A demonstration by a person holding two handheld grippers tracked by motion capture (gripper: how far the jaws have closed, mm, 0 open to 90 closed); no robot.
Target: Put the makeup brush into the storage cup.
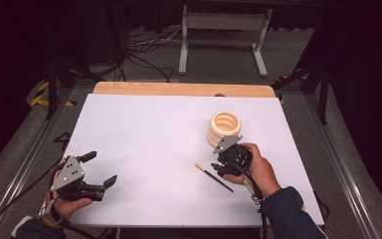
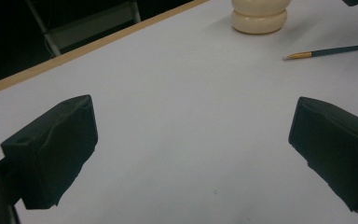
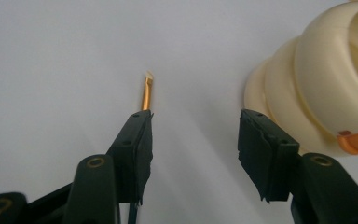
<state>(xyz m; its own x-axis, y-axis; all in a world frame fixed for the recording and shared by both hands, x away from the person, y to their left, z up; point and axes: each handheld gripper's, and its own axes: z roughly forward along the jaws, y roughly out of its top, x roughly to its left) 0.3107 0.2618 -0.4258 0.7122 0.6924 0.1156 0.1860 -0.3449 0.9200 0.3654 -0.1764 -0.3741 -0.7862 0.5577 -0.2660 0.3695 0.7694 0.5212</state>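
Note:
A cream ribbed holder (image 1: pixel 224 128) stands right of the white table's middle. A thin dark brush (image 1: pixel 211 175) with a gold ferrule lies flat just in front of it, tip to the left. My right gripper (image 1: pixel 218 167) hovers open over the brush, close beside the holder. In the right gripper view the gripper (image 3: pixel 193 140) has nothing between its jaws; the gold ferrule (image 3: pixel 146 93) pokes out past the left jaw, and the holder (image 3: pixel 326 84) sits at the right. My left gripper (image 1: pixel 99 168) is open and empty near the front left. Its own view shows the gripper (image 2: pixel 191 154), the holder (image 2: pixel 259 16) and the brush (image 2: pixel 331 50) far off.
The white table top (image 1: pixel 144 129) has a wooden strip (image 1: pixel 179 89) along its far edge. A small orange piece (image 3: pixel 354 141) shows at the holder's base. Beyond the table stand a metal frame (image 1: pixel 224 30) and cables (image 1: pixel 144 50) on the floor.

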